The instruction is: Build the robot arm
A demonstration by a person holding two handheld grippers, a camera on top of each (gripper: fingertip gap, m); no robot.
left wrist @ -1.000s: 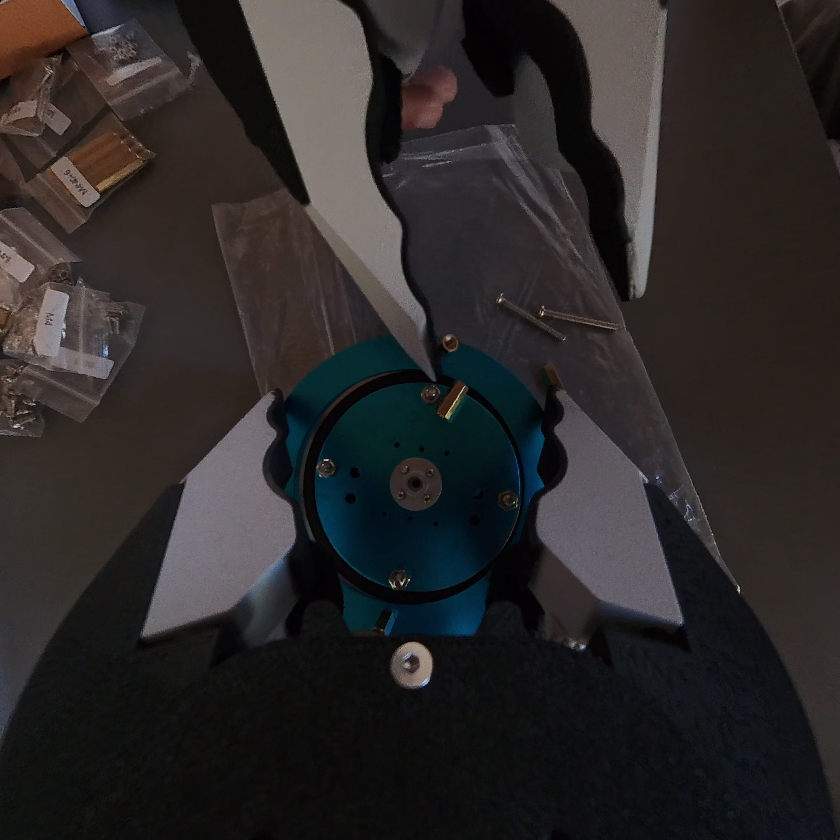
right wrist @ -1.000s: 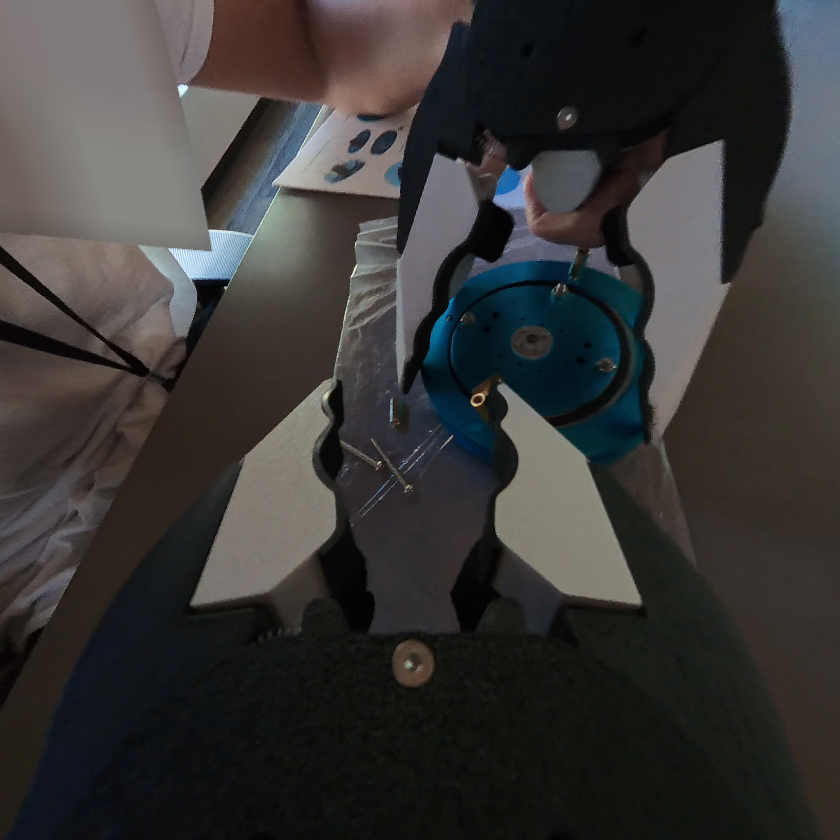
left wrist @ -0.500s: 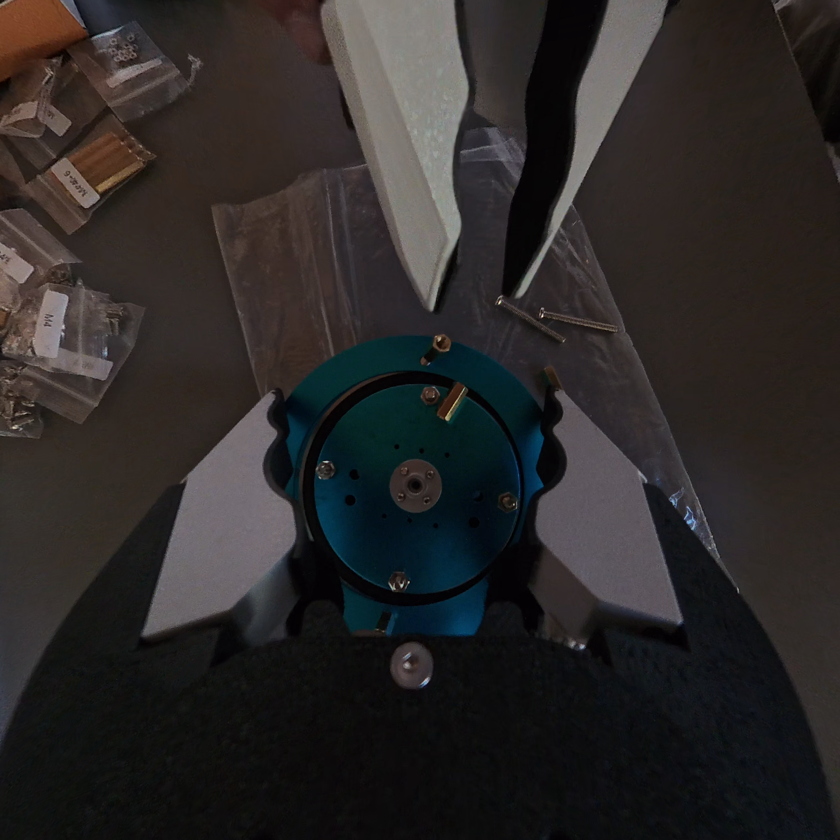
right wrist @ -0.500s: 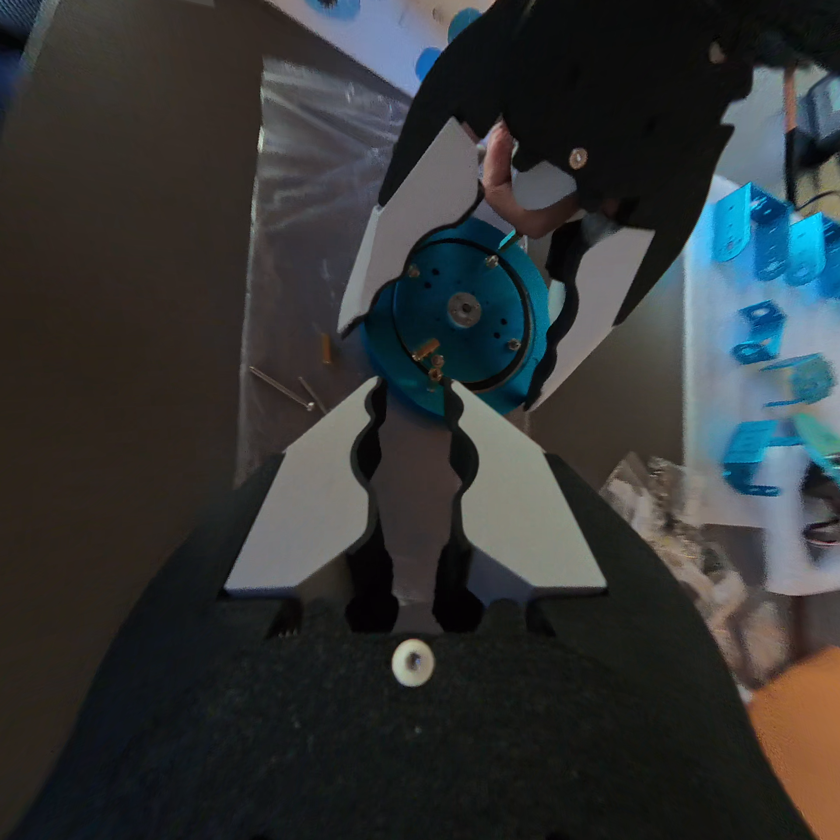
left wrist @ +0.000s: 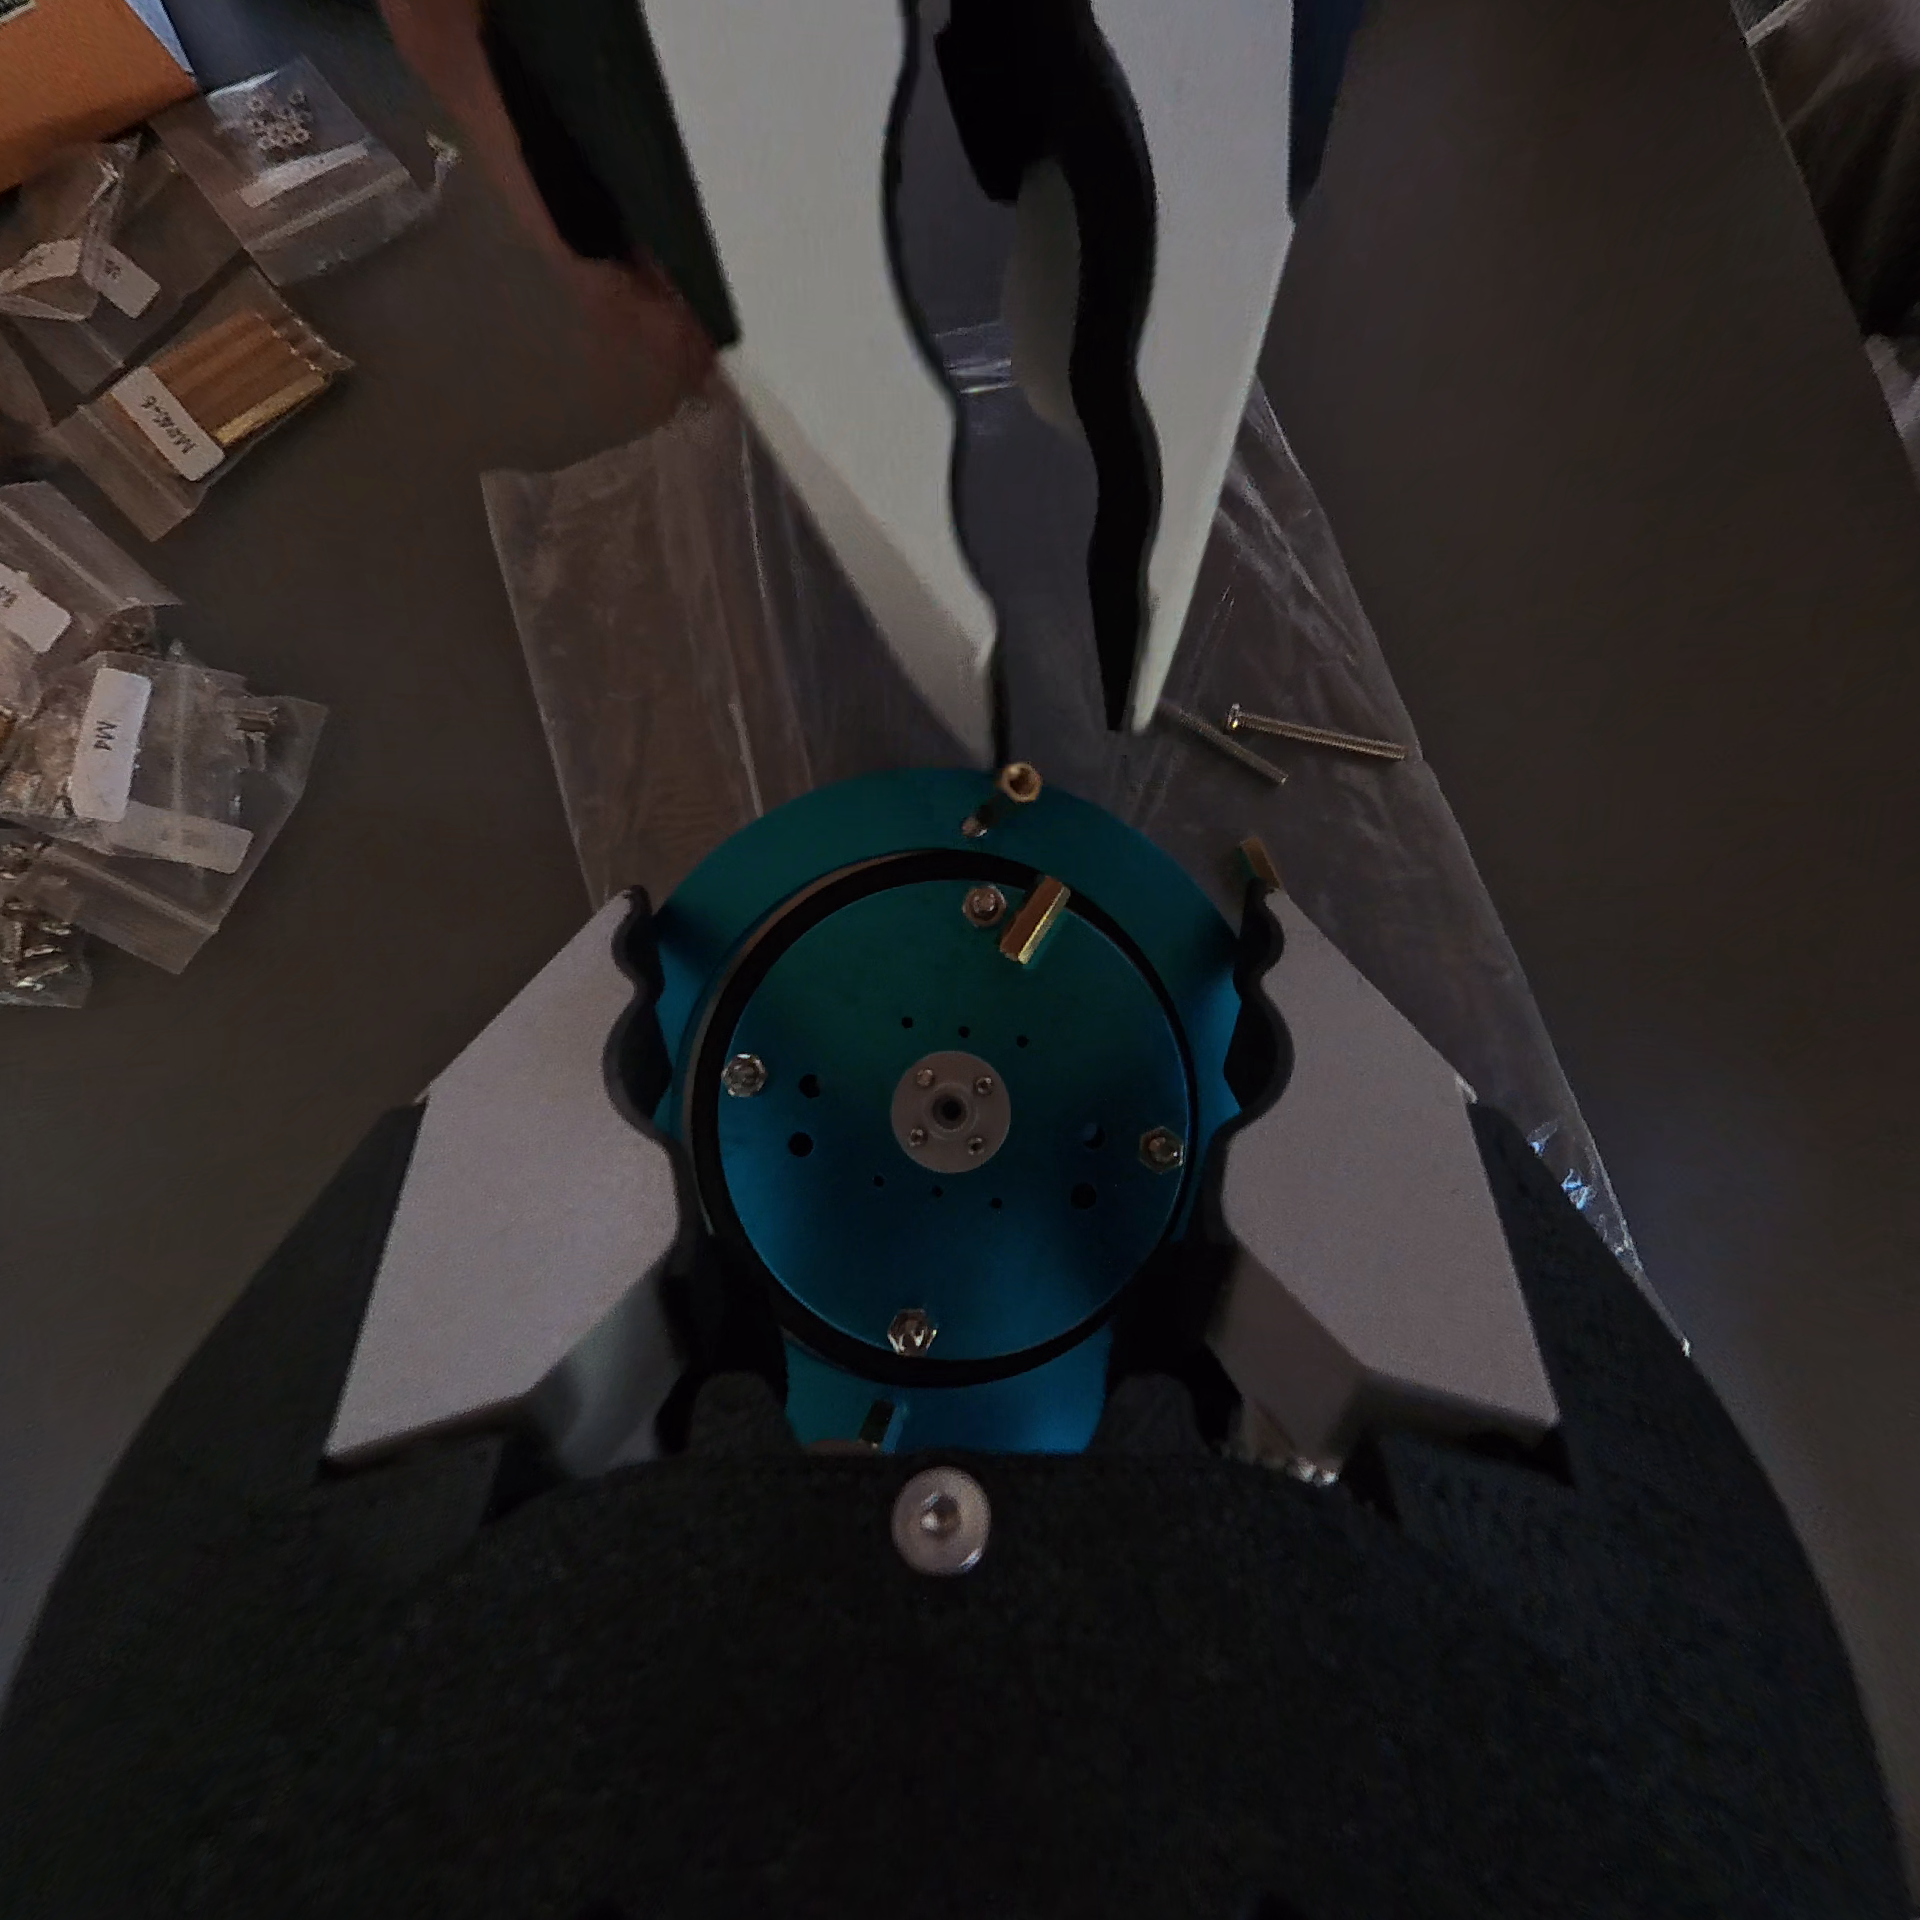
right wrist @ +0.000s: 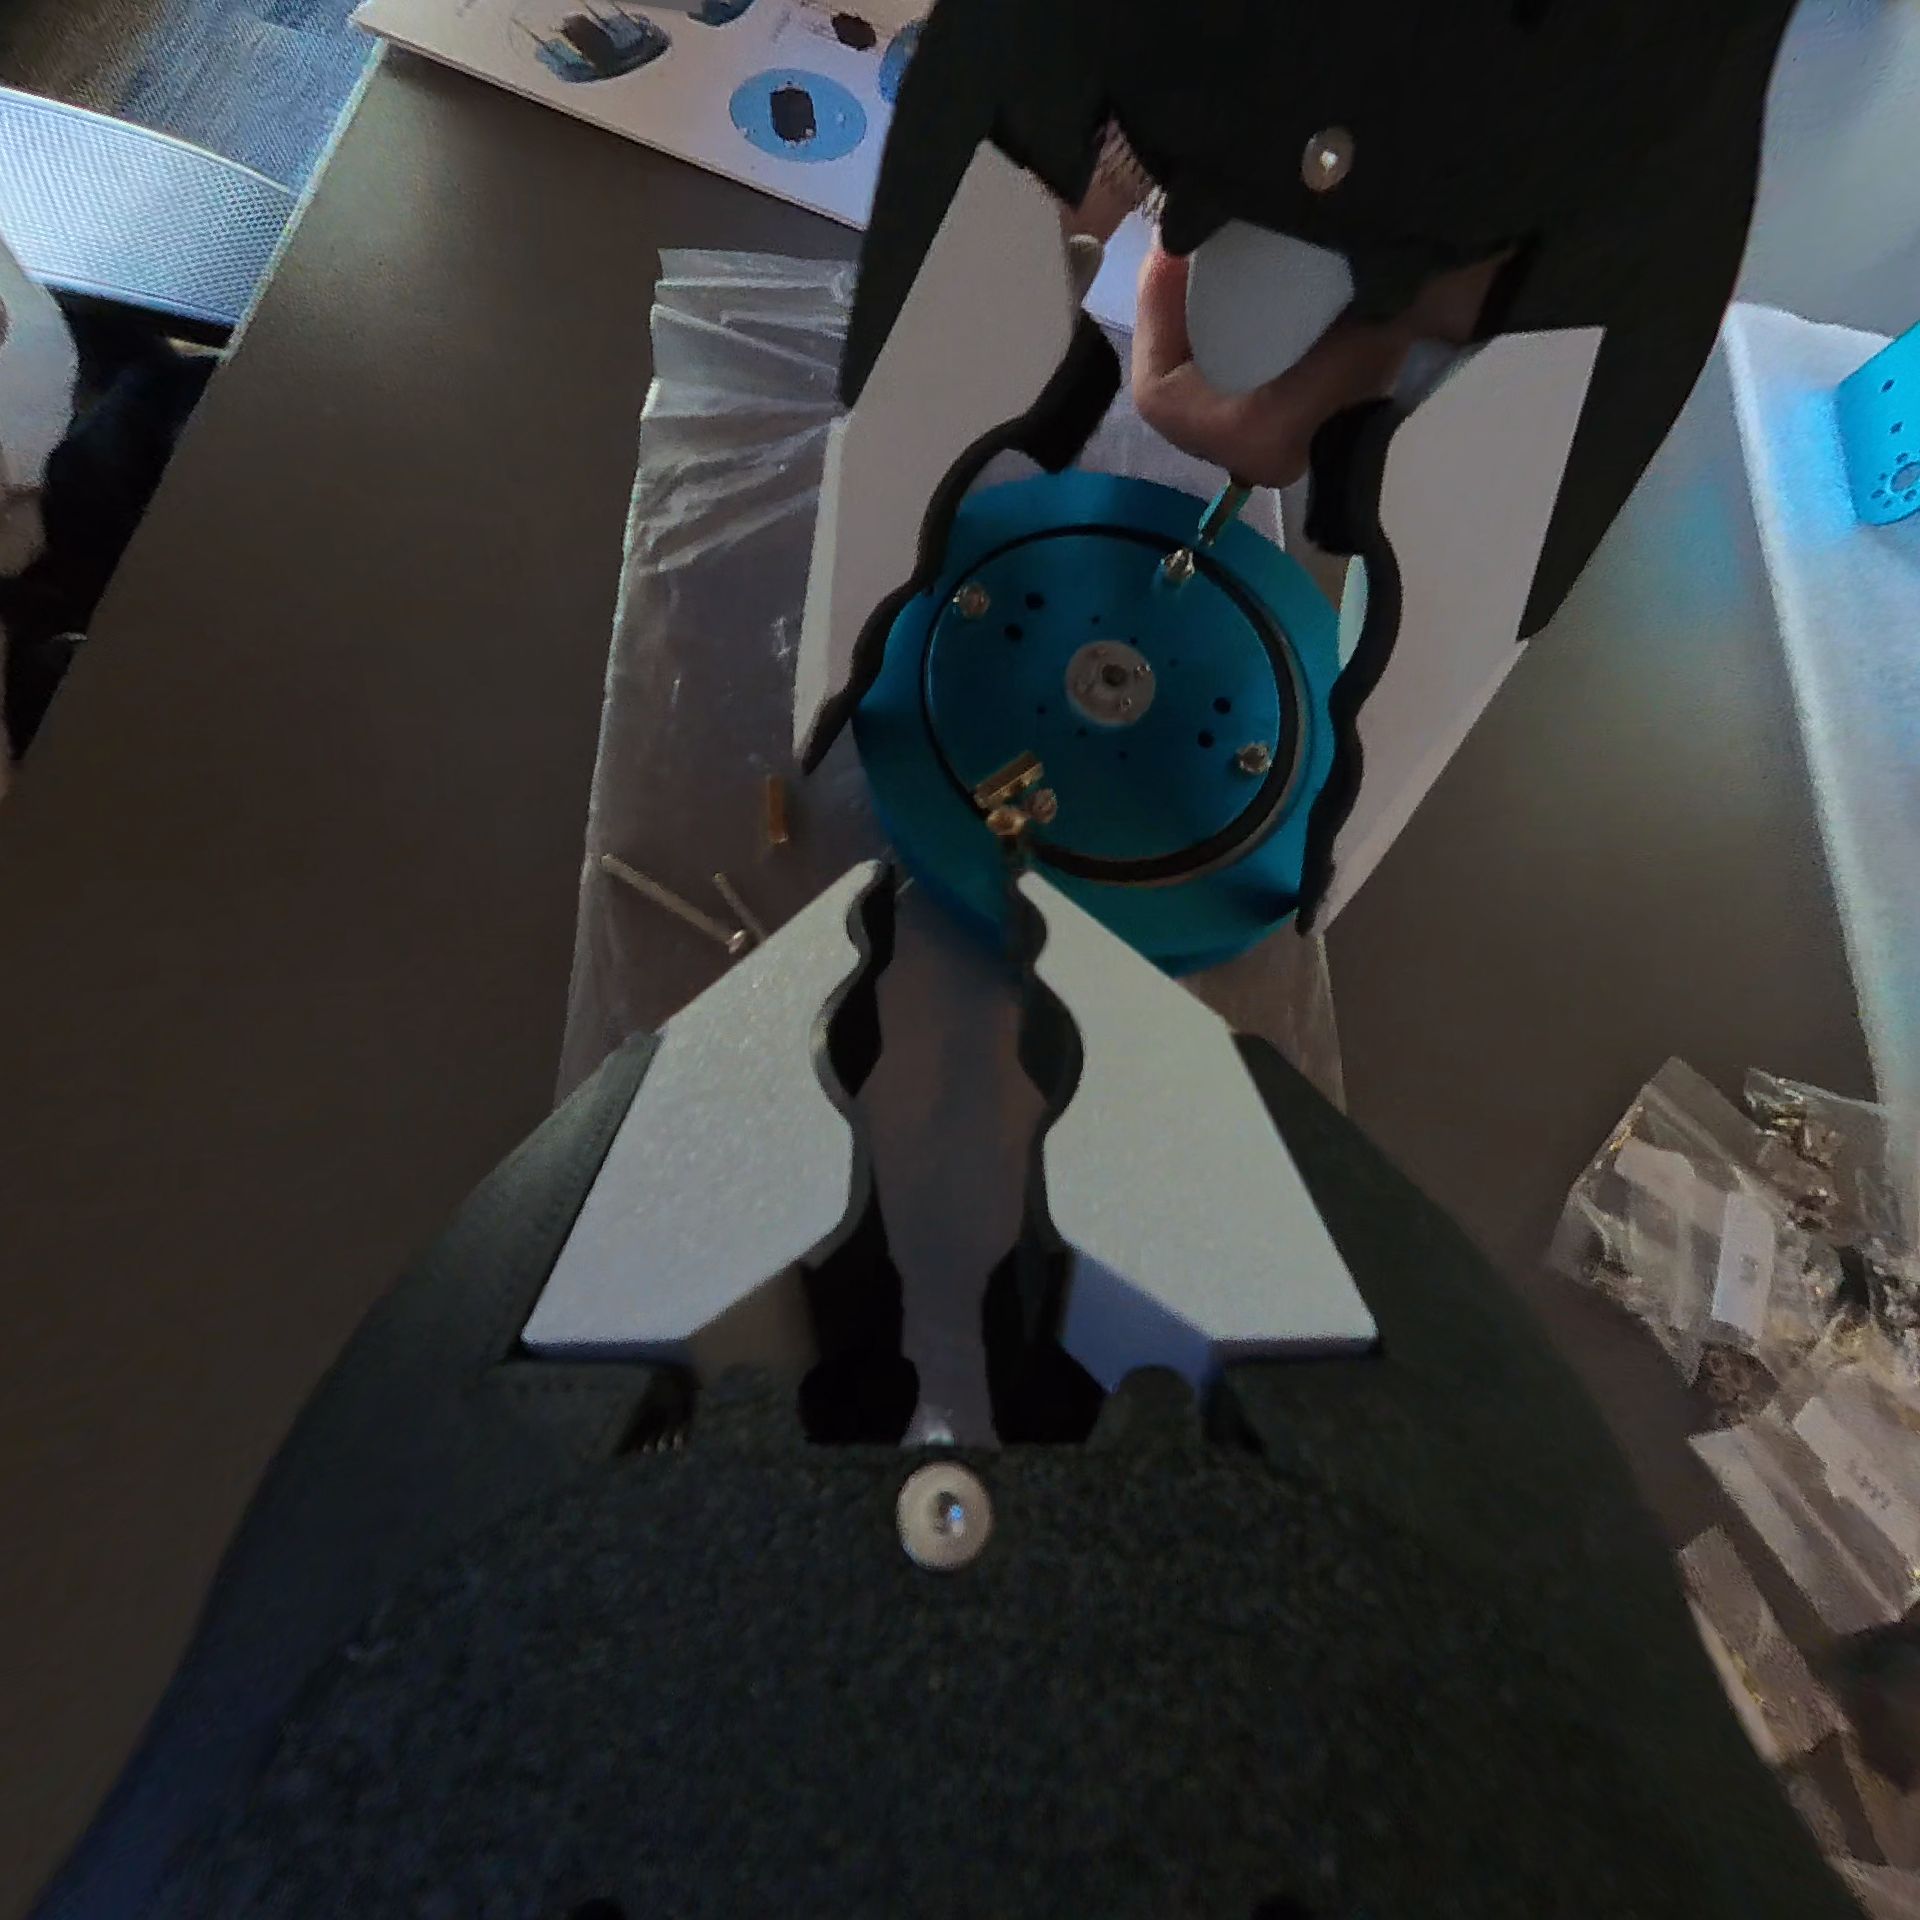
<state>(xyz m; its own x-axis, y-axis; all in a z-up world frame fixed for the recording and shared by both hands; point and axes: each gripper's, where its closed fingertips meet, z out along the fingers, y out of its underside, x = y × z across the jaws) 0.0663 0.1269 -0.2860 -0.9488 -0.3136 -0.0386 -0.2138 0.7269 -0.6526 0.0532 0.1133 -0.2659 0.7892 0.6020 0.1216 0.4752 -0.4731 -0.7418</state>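
Note:
A round blue metal turntable base (left wrist: 951, 1132) lies on a clear plastic bag and also shows in the right wrist view (right wrist: 1101, 727). My left gripper (left wrist: 945, 899) is shut on its sides; the right wrist view shows it too (right wrist: 1060, 842). One brass standoff (left wrist: 1016, 781) stands upright on the outer ring. Another (left wrist: 1034, 920) lies flat on the inner disc. My right gripper (right wrist: 951, 878) is open with a narrow gap and holds nothing. Its tips are just short of the upright standoff (right wrist: 1003, 821). It reaches in from the top of the left wrist view (left wrist: 1065, 722).
Two long screws (left wrist: 1299, 738) and a loose brass standoff (left wrist: 1257, 857) lie on the plastic bag (left wrist: 644, 623). Bags of hardware (left wrist: 125, 790) lie to the left; in the right wrist view they are at the right (right wrist: 1745, 1268). A printed sheet (right wrist: 644, 83) and a blue bracket (right wrist: 1881, 436) lie beyond.
My right gripper lifted off the inner disc, swung round to face the left one, narrowed its jaws and came up to the upright standoff. The left gripper and base have not moved.

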